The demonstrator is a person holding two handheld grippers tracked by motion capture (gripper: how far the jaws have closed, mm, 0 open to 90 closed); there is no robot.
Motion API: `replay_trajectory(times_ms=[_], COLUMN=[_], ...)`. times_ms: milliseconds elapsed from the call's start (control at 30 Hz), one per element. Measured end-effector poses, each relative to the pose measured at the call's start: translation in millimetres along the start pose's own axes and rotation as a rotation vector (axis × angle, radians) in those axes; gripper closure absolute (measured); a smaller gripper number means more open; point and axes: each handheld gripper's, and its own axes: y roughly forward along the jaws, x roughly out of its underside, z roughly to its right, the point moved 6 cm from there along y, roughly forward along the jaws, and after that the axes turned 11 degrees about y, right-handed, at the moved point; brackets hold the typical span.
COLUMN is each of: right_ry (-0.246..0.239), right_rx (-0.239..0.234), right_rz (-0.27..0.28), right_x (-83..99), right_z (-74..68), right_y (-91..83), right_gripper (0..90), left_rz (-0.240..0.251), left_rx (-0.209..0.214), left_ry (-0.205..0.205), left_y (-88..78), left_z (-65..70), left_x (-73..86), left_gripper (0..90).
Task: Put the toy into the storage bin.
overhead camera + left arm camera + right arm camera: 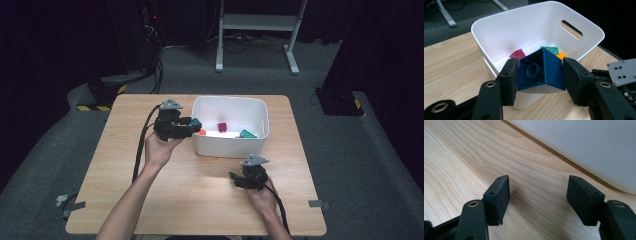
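Blue block [541,71], a hard plastic building brick with a hollow underside, sits clamped between the left gripper's [540,75] two black pads at the left rim of the white bin [202,142], near the table's [120,200] far edge. It looks light, rigid and smooth-sided, so flat opposite faces give the surest hold. Right gripper [539,195] rests low by the bin's near wall, jaws wide with nothing between them.

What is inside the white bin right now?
In the white bin: a magenta block, green block and orange block; the held blue block hides the floor behind it.
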Motion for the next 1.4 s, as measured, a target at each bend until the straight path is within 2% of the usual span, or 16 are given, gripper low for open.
replay_trajectory(times_ms=[467,567,633,700,867,1033,1300,1400], right_ry=[-0.003,-0.003,-0.003,-0.003,-0.002,0.000,0.000,-0.001], right_rx=[-0.001,0.000,0.000,0.000,0.001,-0.001,-0.001,-0.001], right_rz=[0.000,0.000,0.000,0.000,-0.001,-0.001,-0.001,-0.001], right_x=[-0.1,0.0,0.0,0.0,0.0,0.1,0.1,0.1], right_z=[0.2,0.2,0.2,0.2,0.2,0.1,0.0,0.0], right_y=[0.1,0.1,0.1,0.1,0.0,0.0,0.0,0.1], right_gripper=[35.1,35.1,35.1,35.1,35.1,35.1,35.1,34.9], left_rz=[0.002,0.007,0.020,0.018,0.004,0.003,-0.001,0.007], left_rx=[0.004,0.007,0.018,0.021,0.024,0.031,0.018,0.013], left_ry=[0.010,0.005,-0.018,-0.023,-0.013,-0.019,-0.007,-0.018], left_y=[21.0,26.2,31.8,33.9,43.7,51.0,54.5,53.5], left_z=[-2.9,-3.2,-5.4,-6.0,-4.0,-2.9,-3.5,-5.8], left_x=[-16.7,-19.8,-21.9,-22.1,-24.4,-26.7,-27.0,-27.3], left_gripper=[48.3,48.4,48.3,48.3,48.3,48.3,48.1,44.1])
